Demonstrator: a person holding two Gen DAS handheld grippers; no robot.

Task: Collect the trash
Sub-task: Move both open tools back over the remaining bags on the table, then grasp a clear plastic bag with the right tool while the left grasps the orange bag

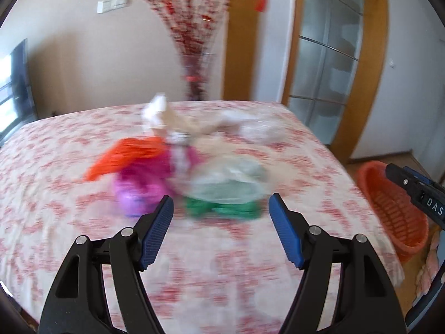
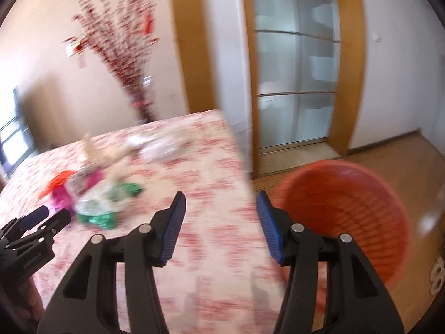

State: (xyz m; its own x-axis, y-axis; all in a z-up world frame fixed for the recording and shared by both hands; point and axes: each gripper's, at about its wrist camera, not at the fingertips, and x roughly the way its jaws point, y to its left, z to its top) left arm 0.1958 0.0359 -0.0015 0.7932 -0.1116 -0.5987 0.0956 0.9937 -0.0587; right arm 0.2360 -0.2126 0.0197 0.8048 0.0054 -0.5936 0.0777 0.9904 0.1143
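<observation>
A blurred pile of trash lies on the red-patterned tablecloth (image 1: 55, 194): an orange bag (image 1: 122, 158), a purple and pink bag (image 1: 141, 189), a clear plastic bag (image 1: 225, 181) over a green bag (image 1: 222, 210), and white and beige wrappers (image 1: 167, 117) behind. My left gripper (image 1: 221, 208) is open and empty, just short of the green bag. My right gripper (image 2: 221, 208) is open and empty above the table's right edge, next to an orange basket (image 2: 347, 217). The pile shows at left in the right wrist view (image 2: 94, 194).
The orange basket (image 1: 389, 203) stands on the wooden floor (image 2: 403, 161) right of the table. A vase of red branches (image 1: 194, 41) stands behind the table. A glass sliding door (image 2: 294, 69) in a wooden frame is at the back right.
</observation>
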